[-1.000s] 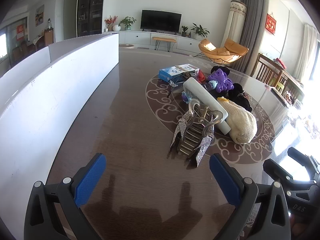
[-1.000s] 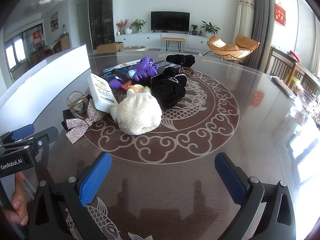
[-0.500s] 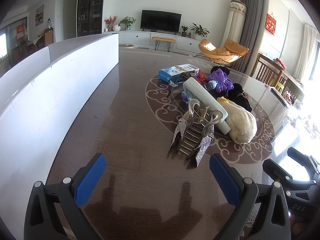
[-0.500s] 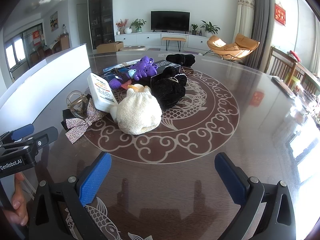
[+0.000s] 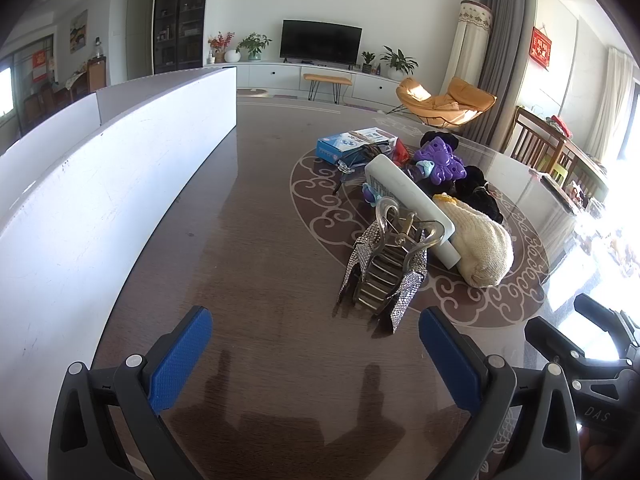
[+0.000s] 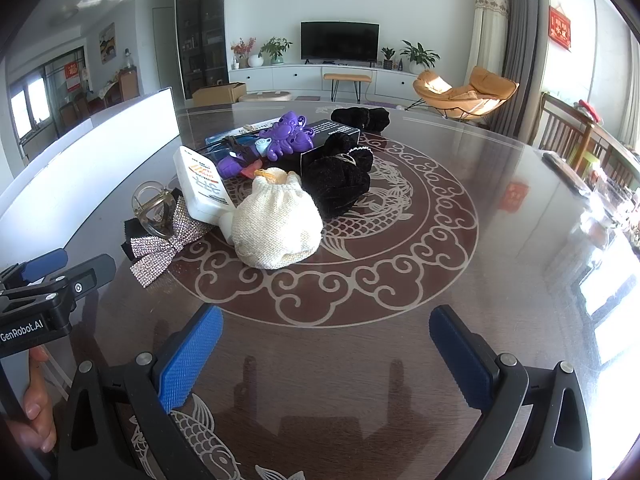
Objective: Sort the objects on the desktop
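Looking along our left gripper, we see its blue-padded fingers spread wide with nothing between them, hovering low over the dark wooden table. Our right gripper is just as wide and just as empty, poised above the near edge of the table's pale scroll-patterned medallion.

The clutter we have to sort lies in one heap on that medallion, well ahead of both grippers. Nearest our left gripper is a clear hair claw sitting on a rhinestone bow; in the right view the same bow spreads toward us from under the claw. A white tube with orange print leans across the pile, its cap end touching a cream knitted pouch. Just beside the pouch, on its far right, sits a black fuzzy bundle. Behind these we make out a purple octopus toy resting against a black box, and another black fluffy item farther back. From the left view a blue and white box lies at the far end of the heap.

A long white panel stands along the table's left side. At the left edge of the right view we see fingers of the hand on the left tool's handle.
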Available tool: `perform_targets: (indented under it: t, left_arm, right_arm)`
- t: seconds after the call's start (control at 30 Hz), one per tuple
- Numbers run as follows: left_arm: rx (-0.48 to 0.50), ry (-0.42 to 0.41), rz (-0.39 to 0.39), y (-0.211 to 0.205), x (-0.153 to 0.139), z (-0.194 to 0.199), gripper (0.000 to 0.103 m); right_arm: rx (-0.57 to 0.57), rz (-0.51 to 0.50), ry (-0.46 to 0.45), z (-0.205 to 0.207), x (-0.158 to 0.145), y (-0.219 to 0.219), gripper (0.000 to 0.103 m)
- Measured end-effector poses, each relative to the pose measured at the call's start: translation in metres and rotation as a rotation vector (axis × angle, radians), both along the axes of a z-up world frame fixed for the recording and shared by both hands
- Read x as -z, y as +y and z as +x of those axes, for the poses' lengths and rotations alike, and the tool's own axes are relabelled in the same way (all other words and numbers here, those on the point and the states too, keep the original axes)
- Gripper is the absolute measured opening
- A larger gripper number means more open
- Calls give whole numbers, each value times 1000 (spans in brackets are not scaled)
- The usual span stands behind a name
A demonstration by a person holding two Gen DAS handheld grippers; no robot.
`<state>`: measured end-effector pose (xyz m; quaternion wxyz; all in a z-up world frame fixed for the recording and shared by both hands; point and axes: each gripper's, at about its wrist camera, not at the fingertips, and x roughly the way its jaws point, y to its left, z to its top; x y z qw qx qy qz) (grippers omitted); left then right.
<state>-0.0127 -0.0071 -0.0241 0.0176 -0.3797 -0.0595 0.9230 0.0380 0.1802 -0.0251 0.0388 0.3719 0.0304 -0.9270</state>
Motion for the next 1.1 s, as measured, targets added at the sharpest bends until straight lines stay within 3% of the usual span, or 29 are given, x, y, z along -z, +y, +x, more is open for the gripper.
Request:
perform_targets:
  t: [1.1]
  left_arm:
    - [0,0,0,1,0,1,103]
  right_arm:
    - [2,-1,-3,0,2,2,103]
